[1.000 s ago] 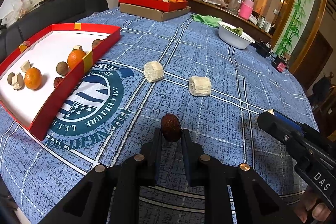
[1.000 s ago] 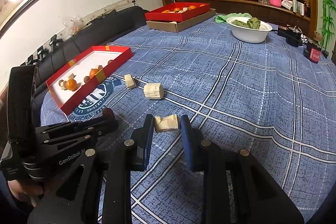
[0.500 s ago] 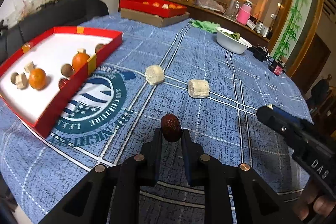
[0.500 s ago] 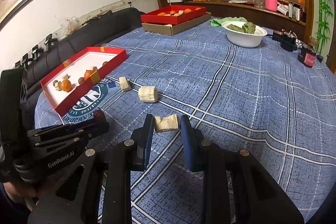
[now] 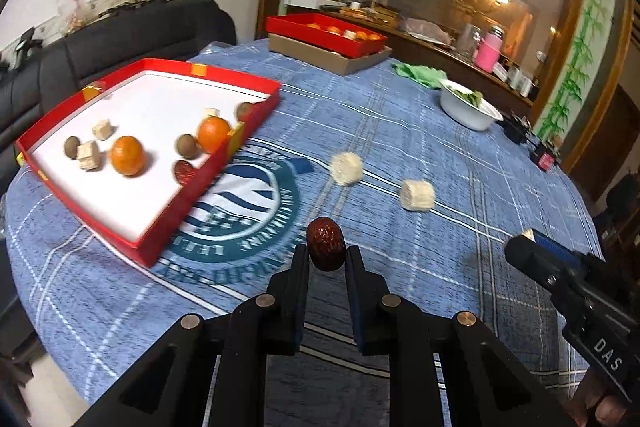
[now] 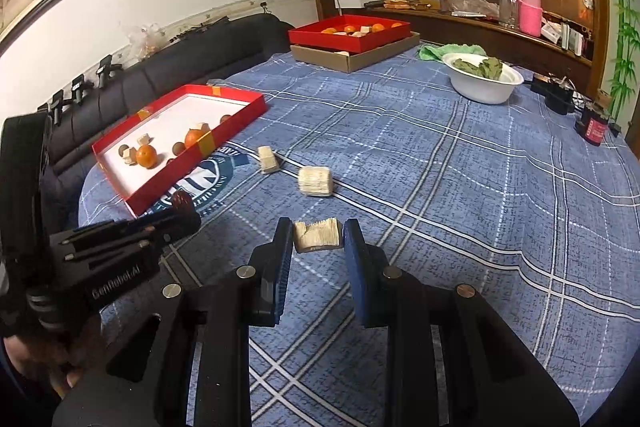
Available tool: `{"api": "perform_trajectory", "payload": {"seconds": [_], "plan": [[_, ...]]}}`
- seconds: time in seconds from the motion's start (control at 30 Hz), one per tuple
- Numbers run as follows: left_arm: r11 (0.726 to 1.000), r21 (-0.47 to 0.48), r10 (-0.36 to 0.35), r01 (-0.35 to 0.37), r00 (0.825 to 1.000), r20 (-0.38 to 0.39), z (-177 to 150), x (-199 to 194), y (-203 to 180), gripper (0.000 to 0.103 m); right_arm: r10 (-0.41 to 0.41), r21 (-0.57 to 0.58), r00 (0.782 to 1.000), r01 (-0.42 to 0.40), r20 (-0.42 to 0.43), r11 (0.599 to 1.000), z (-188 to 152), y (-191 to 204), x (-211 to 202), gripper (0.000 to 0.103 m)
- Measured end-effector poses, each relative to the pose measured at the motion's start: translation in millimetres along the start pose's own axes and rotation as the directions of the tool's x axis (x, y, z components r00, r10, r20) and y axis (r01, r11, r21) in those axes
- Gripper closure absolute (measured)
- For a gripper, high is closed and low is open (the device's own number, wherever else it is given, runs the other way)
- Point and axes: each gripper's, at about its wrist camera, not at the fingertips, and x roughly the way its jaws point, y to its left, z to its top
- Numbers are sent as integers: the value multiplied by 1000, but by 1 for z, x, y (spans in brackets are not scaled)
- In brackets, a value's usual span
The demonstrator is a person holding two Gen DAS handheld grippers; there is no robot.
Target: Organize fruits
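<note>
Left gripper (image 5: 327,254) clamps a date (image 5: 325,242) above the desk (image 5: 400,131) near the red tray (image 5: 168,227) — small, light, slick; pinch mid-body. Right gripper (image 6: 318,239) holds a pale block (image 6: 318,235) — light, crumbly; grip the flat sides.

Black grippers (image 5: 326,255), blue-padded jaws, silver screws

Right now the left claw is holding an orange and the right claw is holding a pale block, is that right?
Not quite. The left claw holds a dark red date, not an orange, as the left wrist view shows. The right claw does hold a pale block.
</note>
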Motion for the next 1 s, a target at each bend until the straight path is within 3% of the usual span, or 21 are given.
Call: {"api": "perform_trajectory", "payload": {"seconds": [0.67,1.0], "plan": [[996,-75,48,-47,999,16,18,-8,45,86,65,-85,998,-65,-2,994,21,47,10,78],[985,-140,107,-98,993,58,46,-17,91,86,116,-151,993,-117,-11,982,46,88,29,78]]}}
